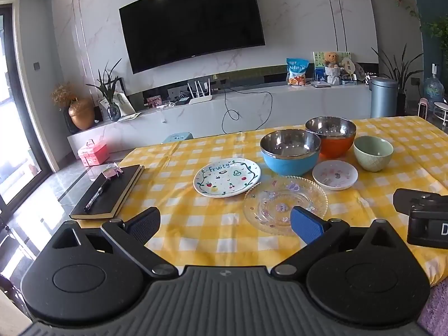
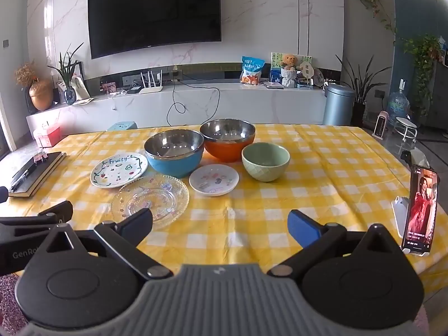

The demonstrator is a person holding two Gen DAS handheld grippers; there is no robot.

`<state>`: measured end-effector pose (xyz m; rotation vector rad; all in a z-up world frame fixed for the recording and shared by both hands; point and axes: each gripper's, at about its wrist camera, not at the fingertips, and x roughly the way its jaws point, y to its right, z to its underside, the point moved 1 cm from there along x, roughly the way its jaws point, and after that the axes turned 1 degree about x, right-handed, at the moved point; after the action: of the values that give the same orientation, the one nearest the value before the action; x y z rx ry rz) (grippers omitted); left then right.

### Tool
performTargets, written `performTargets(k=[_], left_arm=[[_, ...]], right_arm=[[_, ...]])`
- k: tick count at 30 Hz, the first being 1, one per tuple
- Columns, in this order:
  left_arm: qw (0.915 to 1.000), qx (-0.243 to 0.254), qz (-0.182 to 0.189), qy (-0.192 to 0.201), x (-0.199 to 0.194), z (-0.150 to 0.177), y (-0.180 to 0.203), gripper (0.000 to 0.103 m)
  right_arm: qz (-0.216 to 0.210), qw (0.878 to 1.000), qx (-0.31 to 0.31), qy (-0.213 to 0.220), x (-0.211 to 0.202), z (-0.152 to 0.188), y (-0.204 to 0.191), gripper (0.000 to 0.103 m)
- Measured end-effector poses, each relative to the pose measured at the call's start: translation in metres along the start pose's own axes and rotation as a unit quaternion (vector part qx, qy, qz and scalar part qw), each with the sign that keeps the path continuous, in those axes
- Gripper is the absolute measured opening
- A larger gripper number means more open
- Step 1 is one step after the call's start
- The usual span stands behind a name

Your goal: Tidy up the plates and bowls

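On the yellow checked table stand a blue steel-lined bowl [image 1: 289, 151] [image 2: 175, 151], an orange steel-lined bowl [image 1: 331, 135] [image 2: 228, 138] and a green ceramic bowl [image 1: 373, 152] [image 2: 265, 161]. In front lie a white "Fruity" plate [image 1: 226, 177] [image 2: 119, 169], a clear glass plate [image 1: 282, 200] [image 2: 156, 193] and a small white saucer [image 1: 335, 174] [image 2: 214, 179]. My left gripper [image 1: 224, 224] is open and empty above the near table, just before the glass plate. My right gripper [image 2: 219, 224] is open and empty, right of the glass plate.
A black notebook with a pen [image 1: 107, 193] [image 2: 30, 173] lies at the table's left edge. A phone on a stand [image 2: 418, 210] is at the right edge. The right gripper's body [image 1: 422, 215] shows at the right of the left wrist view.
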<state>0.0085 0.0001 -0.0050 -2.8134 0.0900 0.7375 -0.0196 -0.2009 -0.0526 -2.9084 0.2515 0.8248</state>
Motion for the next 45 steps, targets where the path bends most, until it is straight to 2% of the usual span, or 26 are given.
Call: performTargets(k=[11, 15, 24, 45], left_arm=[[1.0, 0.002, 0.0, -0.01, 0.008, 0.004, 0.001, 0.103], [0.9999, 0.001, -0.001, -0.014, 0.012, 0.012, 0.003, 0.103], [0.9996, -0.003, 0.003, -0.027, 0.008, 0.006, -0.005, 0.103], [0.9994, -0.01, 0.003, -0.033, 0.011, 0.009, -0.007, 0.103]], right_arm=[[-0.004, 1.0, -0.003, -0.006, 0.001, 0.002, -0.007, 0.1], [-0.027, 1.0, -0.002, -0.014, 0.004, 0.001, -0.005, 0.101], [-0.053, 0.998, 0.002, -0.017, 0.003, 0.001, -0.007, 0.101], [-0.06, 0.998, -0.016, -0.003, -0.003, 0.001, -0.015, 0.101]])
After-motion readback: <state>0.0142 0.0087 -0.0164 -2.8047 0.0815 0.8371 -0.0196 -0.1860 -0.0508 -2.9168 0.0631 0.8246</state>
